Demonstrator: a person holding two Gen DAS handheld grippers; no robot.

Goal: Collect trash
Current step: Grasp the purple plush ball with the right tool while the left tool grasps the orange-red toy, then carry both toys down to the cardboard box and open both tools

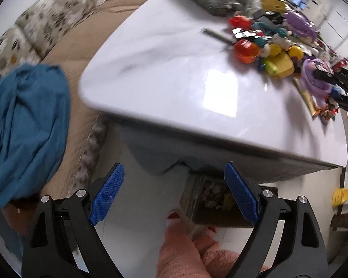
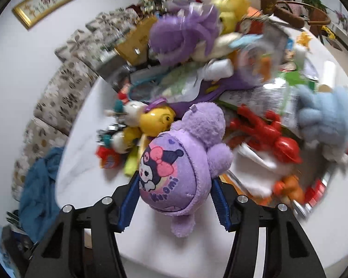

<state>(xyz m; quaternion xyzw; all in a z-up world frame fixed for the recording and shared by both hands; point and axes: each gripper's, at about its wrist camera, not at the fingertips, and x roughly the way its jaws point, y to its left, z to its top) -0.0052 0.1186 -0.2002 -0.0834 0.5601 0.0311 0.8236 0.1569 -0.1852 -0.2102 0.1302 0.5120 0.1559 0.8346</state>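
Between the blue fingers of the right tool point(image 2: 174, 199) sits a purple plush toy point(image 2: 174, 171); the pads look to press on both its sides, so this tool is clamped on it. It lies at the near edge of the toy pile point(image 2: 220, 92) on the white desk point(image 2: 85, 162); its long axis runs from the tool away toward the pile, so I judge that a lift toward the tool's own side would free it. The left tool point(image 1: 174, 194) has its fingers wide apart with nothing between them; it points down past the desk's edge toward the floor point(image 1: 146, 190), well apart from the toy, so the right hand is the nearer one. A blue cloth point(image 1: 23, 134) lies on the sofa point(image 1: 85, 27).
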